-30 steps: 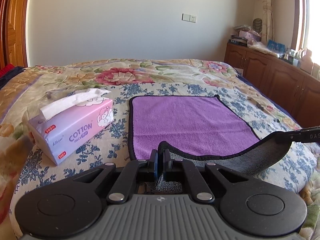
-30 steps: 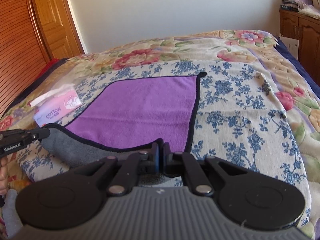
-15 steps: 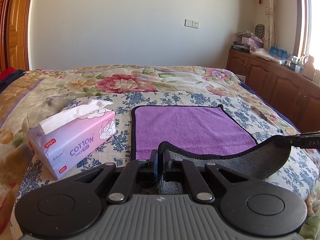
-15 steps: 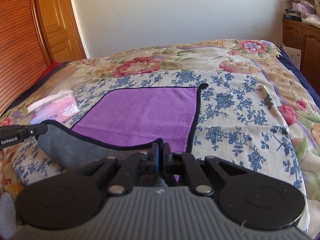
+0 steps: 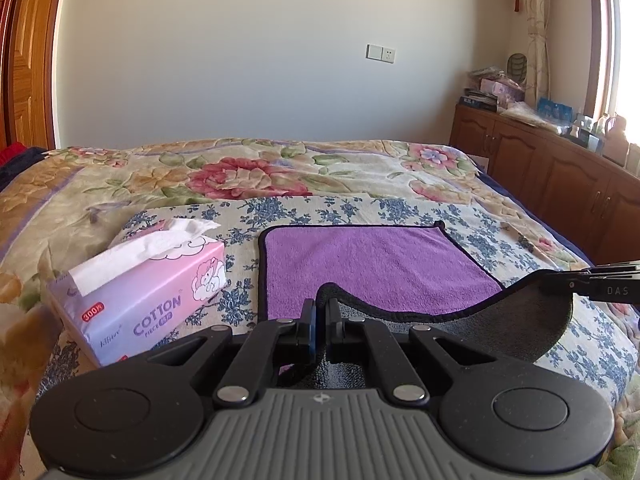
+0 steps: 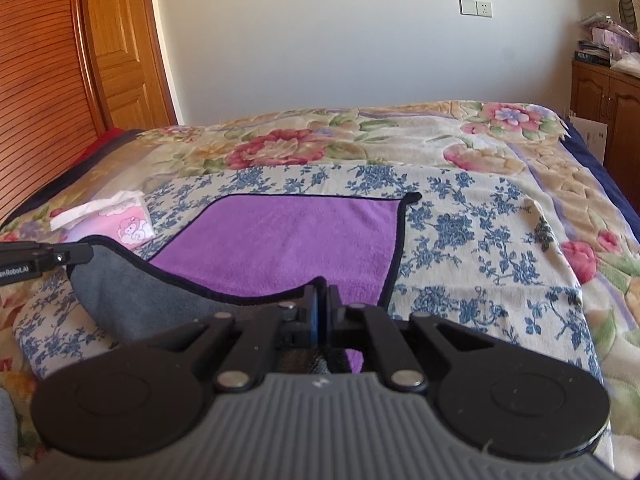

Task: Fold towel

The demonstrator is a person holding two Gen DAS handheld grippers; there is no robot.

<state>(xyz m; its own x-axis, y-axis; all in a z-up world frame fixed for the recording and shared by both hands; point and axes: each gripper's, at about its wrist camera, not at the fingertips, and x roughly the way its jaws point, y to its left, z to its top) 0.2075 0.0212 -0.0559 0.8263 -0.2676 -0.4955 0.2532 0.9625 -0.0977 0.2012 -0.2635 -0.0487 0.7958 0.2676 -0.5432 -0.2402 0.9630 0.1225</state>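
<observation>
A purple towel (image 5: 372, 264) with a dark border and grey underside lies on the flowered bed; it also shows in the right wrist view (image 6: 280, 240). Its far half rests flat. My left gripper (image 5: 319, 312) is shut on the towel's near left corner. My right gripper (image 6: 322, 300) is shut on the near right corner. Both corners are lifted, so the near edge hangs between them with the grey underside (image 5: 500, 332) showing. The right gripper's fingers also show in the left wrist view (image 5: 600, 286), and the left gripper's in the right wrist view (image 6: 40, 258).
A pink and lilac tissue pack (image 5: 140, 292) lies on the bed left of the towel, also seen in the right wrist view (image 6: 120, 220). Wooden cabinets (image 5: 560, 168) with clutter stand along the right wall. A wooden door (image 6: 120, 48) is at the left.
Both grippers have risen with the towel's near corners; the near edge hangs higher and the cameras look more level across the bed.
</observation>
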